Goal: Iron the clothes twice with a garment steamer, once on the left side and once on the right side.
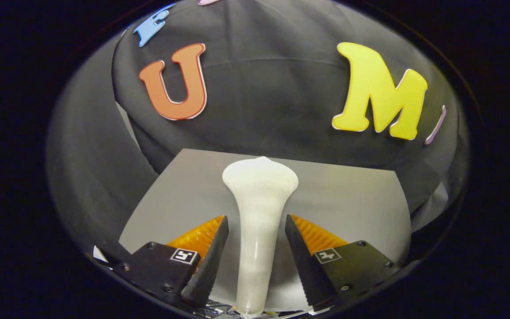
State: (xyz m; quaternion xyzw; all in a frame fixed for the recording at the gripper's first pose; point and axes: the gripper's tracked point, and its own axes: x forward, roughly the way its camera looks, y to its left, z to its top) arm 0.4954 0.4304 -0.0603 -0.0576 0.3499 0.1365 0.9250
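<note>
Item 1, steamer (pixel 257 212): white, with a slim handle that widens to a flared head at the far end. It stands lengthwise between my two fingers, the handle running down the gap and the head well beyond the tips. The handle's near end passes out of sight below, close to my body.

Item 2, my gripper (pixel 256 223): jaws apart, one finger on each side of the handle. A narrow gap shows between each fingertip and the handle at the tips; lower down the view is poor, so I cannot tell whether either finger touches it. Each finger carries a ribbed pad (pixel 199 237) on its inner face and a small square marker (pixel 183 255) on its block.

Item 3, sheet (pixel 352 204): pale grey, flat and smooth, spread beneath the steamer and my fingers; possibly the clothes to iron, though I cannot be sure.

Item 4, cloth (pixel 272 88): black, draped, forming the wall beyond the sheet's far edge and curving round on the left.
</note>
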